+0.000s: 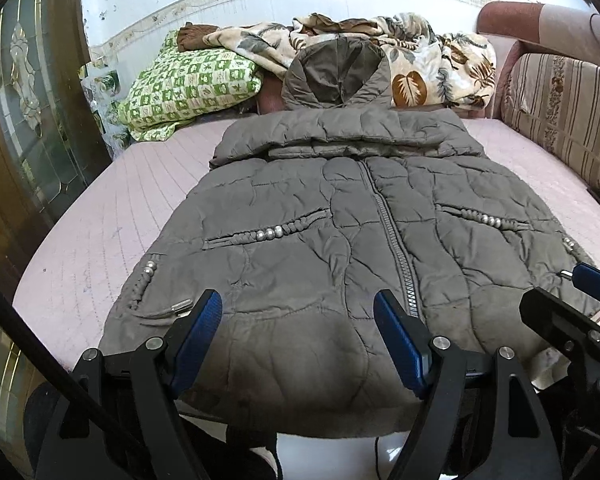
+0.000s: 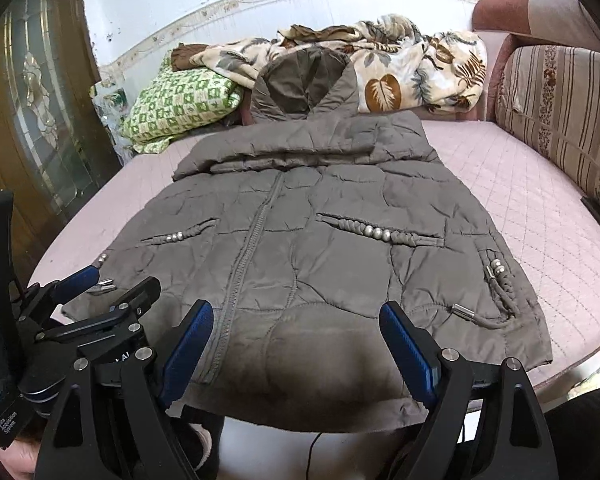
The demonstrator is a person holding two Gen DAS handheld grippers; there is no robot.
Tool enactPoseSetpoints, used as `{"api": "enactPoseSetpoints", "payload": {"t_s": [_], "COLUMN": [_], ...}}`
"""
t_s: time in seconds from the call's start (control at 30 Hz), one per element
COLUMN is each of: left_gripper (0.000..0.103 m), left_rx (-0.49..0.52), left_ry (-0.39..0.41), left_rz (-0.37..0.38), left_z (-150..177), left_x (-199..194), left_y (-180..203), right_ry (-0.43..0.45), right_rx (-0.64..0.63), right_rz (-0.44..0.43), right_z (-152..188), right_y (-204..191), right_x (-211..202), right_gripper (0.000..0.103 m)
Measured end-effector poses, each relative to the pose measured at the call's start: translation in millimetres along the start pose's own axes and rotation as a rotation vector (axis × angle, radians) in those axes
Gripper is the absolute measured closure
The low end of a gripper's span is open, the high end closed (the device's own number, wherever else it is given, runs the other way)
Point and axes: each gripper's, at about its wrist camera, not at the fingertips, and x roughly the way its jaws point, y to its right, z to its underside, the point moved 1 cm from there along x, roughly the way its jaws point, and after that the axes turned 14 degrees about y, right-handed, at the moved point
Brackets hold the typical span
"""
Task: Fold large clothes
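A grey-brown hooded puffer coat [image 1: 340,216] [image 2: 320,240] lies front up on the pink quilted bed [image 1: 100,220] [image 2: 520,208]. It is zipped, with its hood toward the wall and its hem hanging over the near edge. A padded fold runs across its chest. My left gripper [image 1: 298,312] hovers open above the hem, left of the zip, with nothing between its blue pads. Above the hem and right of the zip, my right gripper [image 2: 296,316] is also open and empty. Each gripper shows at the edge of the other's view, the right gripper [image 1: 580,292] and the left gripper [image 2: 100,284].
A green checked pillow [image 1: 188,84] and a leaf-print blanket [image 1: 432,64] are piled at the head of the bed. A striped sofa back [image 1: 560,112] lines the right side and a wooden glazed door [image 1: 28,120] the left. A slippered foot [image 2: 204,444] stands on the floor below.
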Motion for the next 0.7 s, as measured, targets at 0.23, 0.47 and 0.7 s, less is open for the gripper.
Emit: {"api": "enactPoseSetpoints", "payload": {"t_s": [0.23,0.47,0.7], "left_gripper": [0.026,0.026,0.026], "left_rx": [0.003,0.025,-0.004], "left_ry": [0.044,0.045,0.048], "left_rz": [0.004,0.030,0.042], "left_z": [-7,-2,-4], "left_x": [-18,-19,-18], "left_y": [8,21,21], "right_ry": [0.024,0.026,0.024], "right_rx": [-0.005,0.019,0.016], "right_rz": [-0.002,0.012,0.019], "right_z": [-1,-1,-3], "right_y": [-2,5,2], "right_x": [-18,-22,-24], "right_gripper": [0.015,0.015,0.015]}}
